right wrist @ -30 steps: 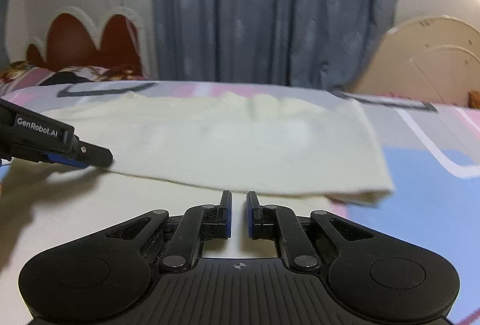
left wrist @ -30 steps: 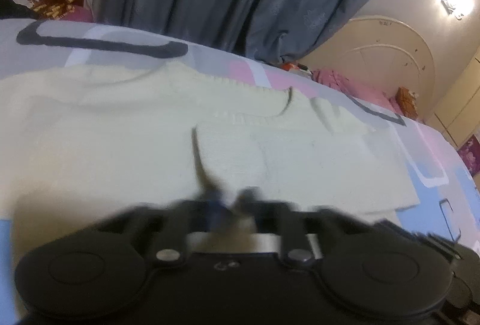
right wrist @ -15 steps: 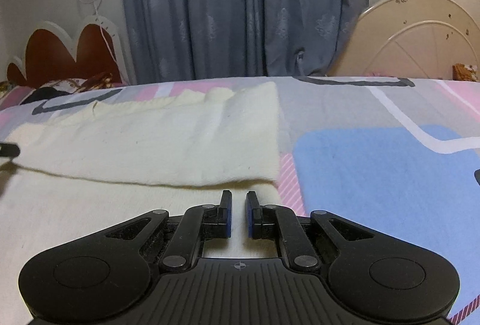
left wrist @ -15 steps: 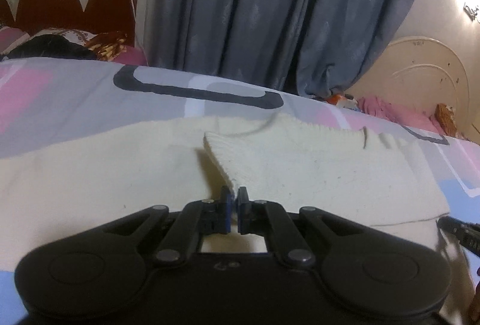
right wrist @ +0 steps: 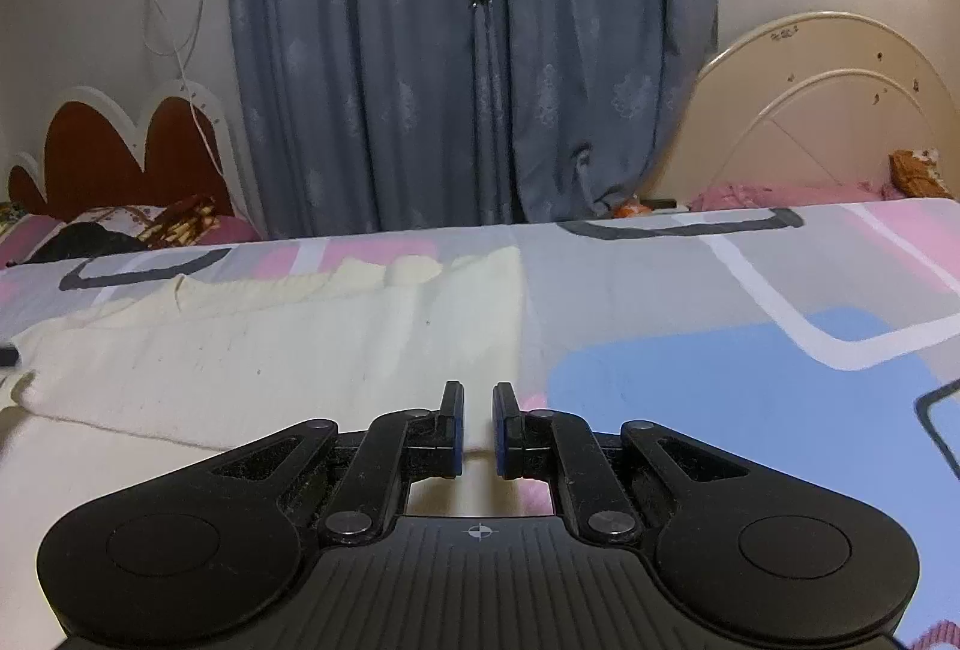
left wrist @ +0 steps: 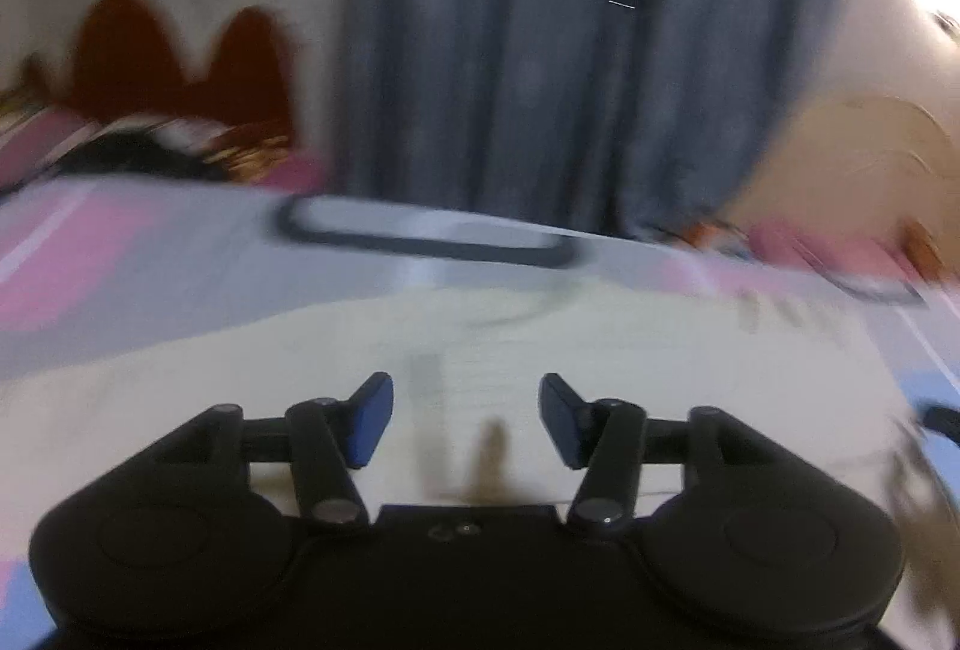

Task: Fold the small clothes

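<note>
While the left wrist view is smeared by motion blur, the left hand-held gripper [left wrist: 467,419] shows its blue-padded fingers [left wrist: 371,419] spread wide apart with nothing between them, hovering over the pale cream knitted sweater [left wrist: 540,350]. That garment lies flat on the bed's grey, pink and blue patterned bedsheet [right wrist: 750,350], partly folded, with one layer doubled over another. In the right wrist view the sweater [right wrist: 270,350] fills the 9 to 11 o'clock area, its right edge running just ahead of the gripper. The right hand-held gripper [right wrist: 478,428] has its fingers drawn near each other with a narrow gap, and a thin edge of cream fabric crosses that gap; whether the pads press on it cannot be told. Blue-grey patterned curtains [right wrist: 480,50] hang at 12 o'clock, a cream arched headboard [right wrist: 828,110] at 2 o'clock, a red scalloped headboard [right wrist: 120,152] at 10 o'clock.
</note>
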Demonstrator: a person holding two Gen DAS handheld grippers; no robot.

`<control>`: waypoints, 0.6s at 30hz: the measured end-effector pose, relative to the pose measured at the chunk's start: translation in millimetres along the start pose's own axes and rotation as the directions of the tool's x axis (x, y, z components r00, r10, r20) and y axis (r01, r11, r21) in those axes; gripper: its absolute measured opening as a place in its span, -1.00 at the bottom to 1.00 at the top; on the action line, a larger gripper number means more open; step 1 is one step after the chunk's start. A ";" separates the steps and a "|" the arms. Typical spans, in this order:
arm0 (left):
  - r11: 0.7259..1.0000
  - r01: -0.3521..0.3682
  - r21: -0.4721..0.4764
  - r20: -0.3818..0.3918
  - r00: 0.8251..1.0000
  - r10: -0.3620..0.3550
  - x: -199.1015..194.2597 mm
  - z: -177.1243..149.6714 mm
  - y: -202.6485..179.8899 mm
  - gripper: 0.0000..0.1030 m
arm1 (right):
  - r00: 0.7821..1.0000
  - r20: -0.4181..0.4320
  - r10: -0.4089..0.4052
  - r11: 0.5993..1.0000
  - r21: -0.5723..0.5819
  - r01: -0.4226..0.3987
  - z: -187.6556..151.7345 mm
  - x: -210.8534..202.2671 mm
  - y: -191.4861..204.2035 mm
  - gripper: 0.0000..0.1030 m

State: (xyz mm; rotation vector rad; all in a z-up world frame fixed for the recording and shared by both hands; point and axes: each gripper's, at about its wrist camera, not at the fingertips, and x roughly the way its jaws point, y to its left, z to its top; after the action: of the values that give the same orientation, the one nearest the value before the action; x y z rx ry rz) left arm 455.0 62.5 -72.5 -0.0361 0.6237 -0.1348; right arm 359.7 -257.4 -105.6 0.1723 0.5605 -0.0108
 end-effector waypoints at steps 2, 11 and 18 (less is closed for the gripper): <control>0.996 0.051 0.078 -0.016 0.999 -0.050 13.1 -1.2 -31.0 0.33 | 0.999 -0.017 0.034 0.999 -0.006 -0.034 -0.9 14.7 11.4 -0.86; 0.992 0.012 0.125 -0.041 0.999 -0.007 33.3 -21.0 -28.2 0.50 | 0.994 -0.054 -0.095 0.995 0.012 0.096 -12.3 30.4 -27.0 -0.86; 0.989 0.077 0.129 -0.006 0.997 -0.076 59.2 15.2 -74.8 0.41 | 0.997 0.017 0.080 0.997 -0.011 -0.079 33.0 61.8 -1.3 -0.86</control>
State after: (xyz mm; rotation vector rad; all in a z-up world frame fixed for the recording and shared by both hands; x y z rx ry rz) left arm 502.9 -19.8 -88.9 0.0655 0.6141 -0.2492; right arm 429.4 -261.9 -111.1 0.1844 0.5356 0.0677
